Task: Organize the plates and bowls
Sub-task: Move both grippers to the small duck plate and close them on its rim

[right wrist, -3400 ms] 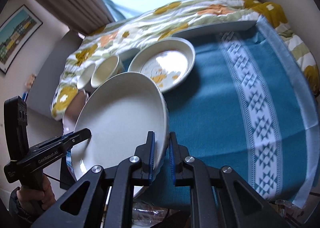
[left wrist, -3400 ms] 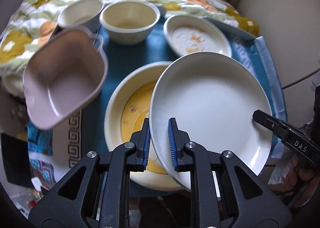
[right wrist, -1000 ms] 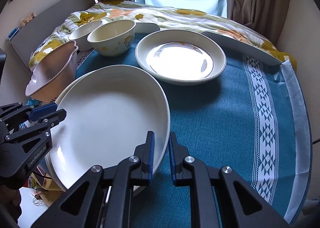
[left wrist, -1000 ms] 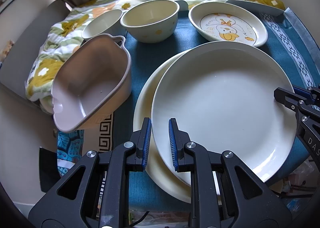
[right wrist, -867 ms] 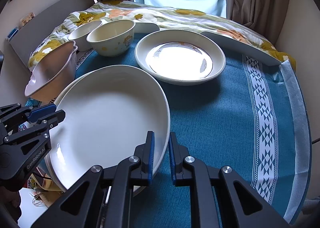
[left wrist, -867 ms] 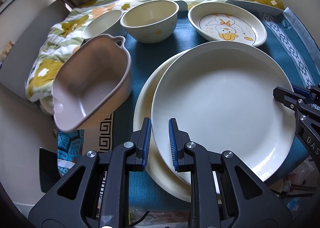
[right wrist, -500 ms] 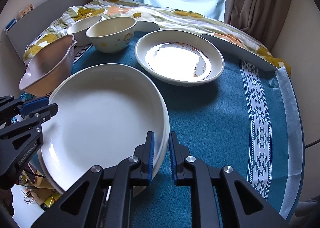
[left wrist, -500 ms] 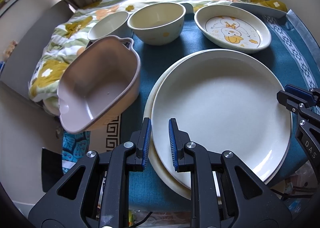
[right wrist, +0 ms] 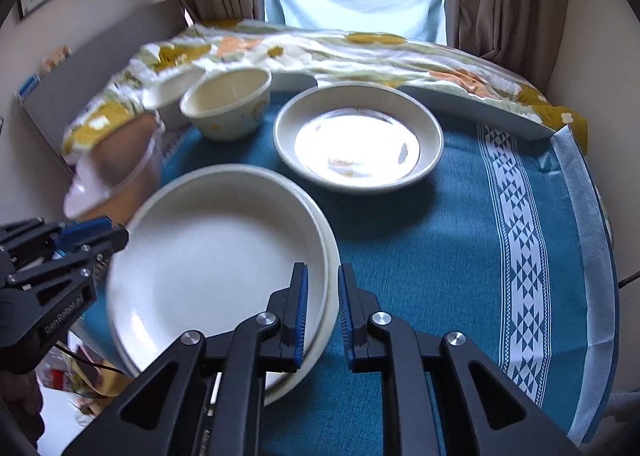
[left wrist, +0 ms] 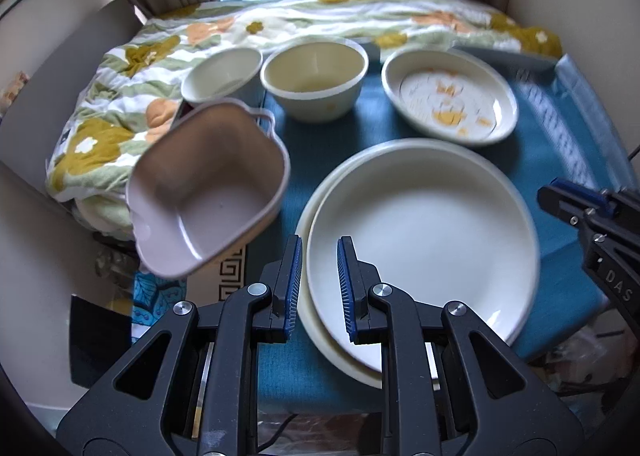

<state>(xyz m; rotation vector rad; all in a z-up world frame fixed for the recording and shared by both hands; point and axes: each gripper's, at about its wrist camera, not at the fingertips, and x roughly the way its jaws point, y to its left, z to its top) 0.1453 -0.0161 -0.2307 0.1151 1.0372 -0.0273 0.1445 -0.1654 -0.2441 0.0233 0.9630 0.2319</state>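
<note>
At the far left, a pinkish-brown square bowl (left wrist: 208,192) sits tilted at the edge of the counter (right wrist: 432,256), which is covered by a blue cloth, with a flowered quilt (left wrist: 120,128) bunched behind it. Just beyond the square bowl stands a small white bowl (left wrist: 222,74), and beside that a deeper cream bowl (left wrist: 314,78), the two nearly touching. In front of them, near the middle of the counter, the large white plate (left wrist: 424,240) lies nested on a cream plate (left wrist: 310,320) of about the same width, whose rim shows as a crescent along its left and near edges. The left gripper (left wrist: 318,286) hangs over the near-left rim of this stack; its fingers (left wrist: 290,284) are drawn close with only a narrow slot between the blue pads, and they seem to hold nothing, though the plates' rim shows through the slot and the blur makes contact hard to rule out. The right gripper (right wrist: 323,310) hovers over the stack's right rim in the same way, fingers nearly together with only the rim showing through the gap. Farther right and back, well apart from the stack, rests a shallow dish (left wrist: 450,96) with an orange duck print. A white patterned band (right wrist: 516,232) runs down the cloth at the right.
</note>
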